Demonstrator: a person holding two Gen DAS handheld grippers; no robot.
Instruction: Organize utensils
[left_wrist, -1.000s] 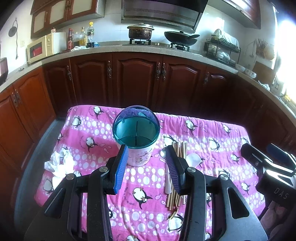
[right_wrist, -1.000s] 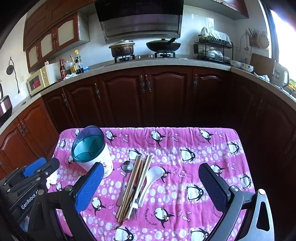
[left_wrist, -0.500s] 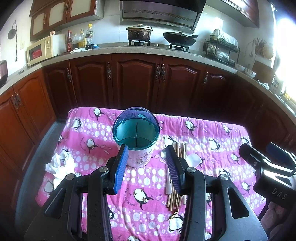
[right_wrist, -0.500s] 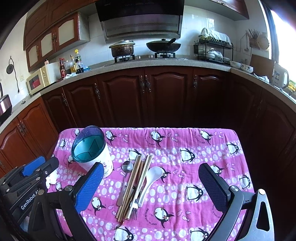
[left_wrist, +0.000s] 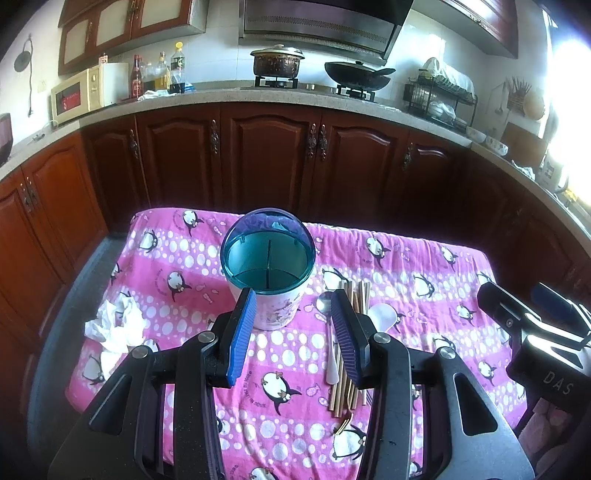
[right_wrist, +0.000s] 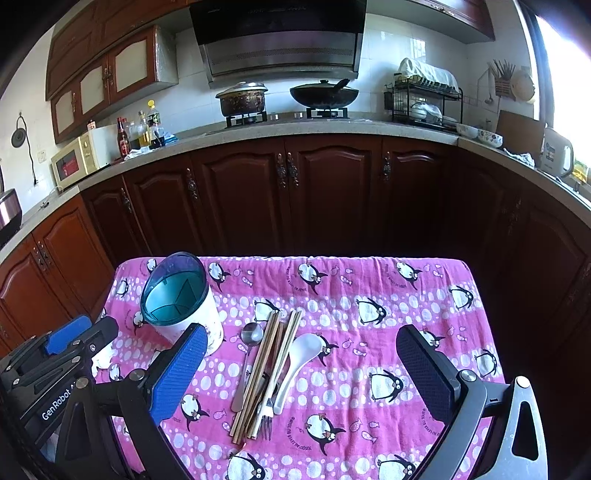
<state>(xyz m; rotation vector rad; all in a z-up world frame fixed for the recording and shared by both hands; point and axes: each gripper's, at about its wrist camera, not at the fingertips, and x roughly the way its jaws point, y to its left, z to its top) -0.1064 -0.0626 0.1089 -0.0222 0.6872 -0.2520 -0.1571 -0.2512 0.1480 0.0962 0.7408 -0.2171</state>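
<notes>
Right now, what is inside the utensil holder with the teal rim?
The white utensil holder with the teal rim shows only teal dividers splitting it into compartments; no utensil stands in it. Its near wall hides the bottom of the front compartment in both views.

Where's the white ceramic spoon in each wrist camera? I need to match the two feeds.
Left wrist: white ceramic spoon right of centre, bowl showing just beyond the left gripper's right finger, handle mostly hidden behind it.
Right wrist: white ceramic spoon near centre, right of the chopsticks, bowl pointing away.
Shared landmark: the teal-rimmed utensil holder, standing left of the spoon in both.
</notes>
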